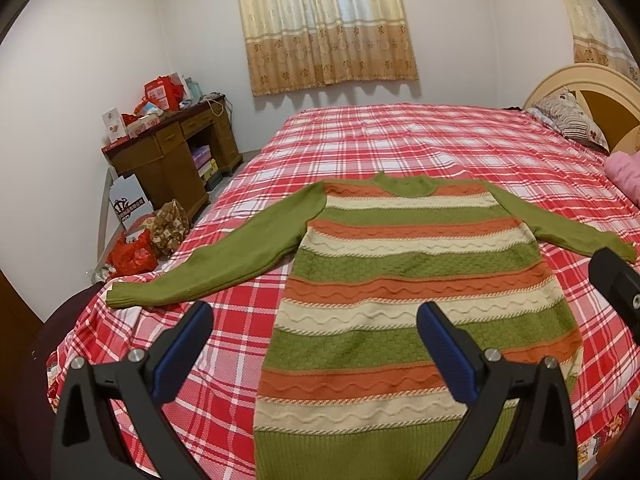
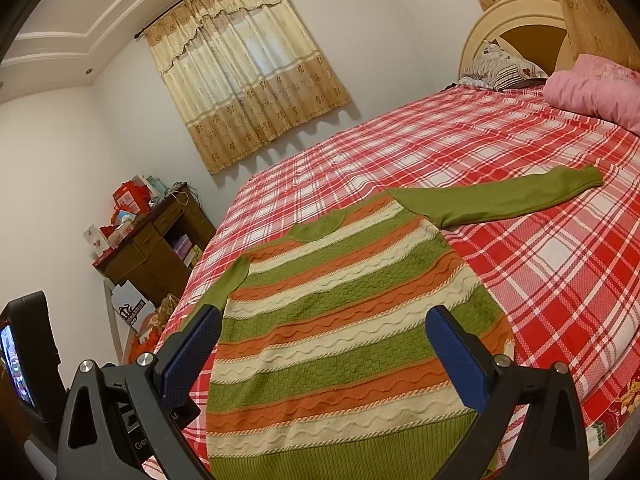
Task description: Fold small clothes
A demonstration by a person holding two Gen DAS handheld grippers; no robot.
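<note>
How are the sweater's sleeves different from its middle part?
The sleeves are plain green; the sweater body has green, orange and cream stripes. The sleeves look smooth, the body bumpy with wavy patterns. The sleeves stretch sideways; the body runs lengthwise. Both lie flat on the plaid bedsheet.

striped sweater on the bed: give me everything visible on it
The sweater is a knit with textured green, orange and cream bands across the body, plain green sleeves, a green round collar and a green ribbed hem. It lies flat and unfolded on the red plaid bedsheet, hem toward the cameras, both sleeves spread out sideways. Only the sheet touches it; the left gripper and right gripper are open above it.
</note>
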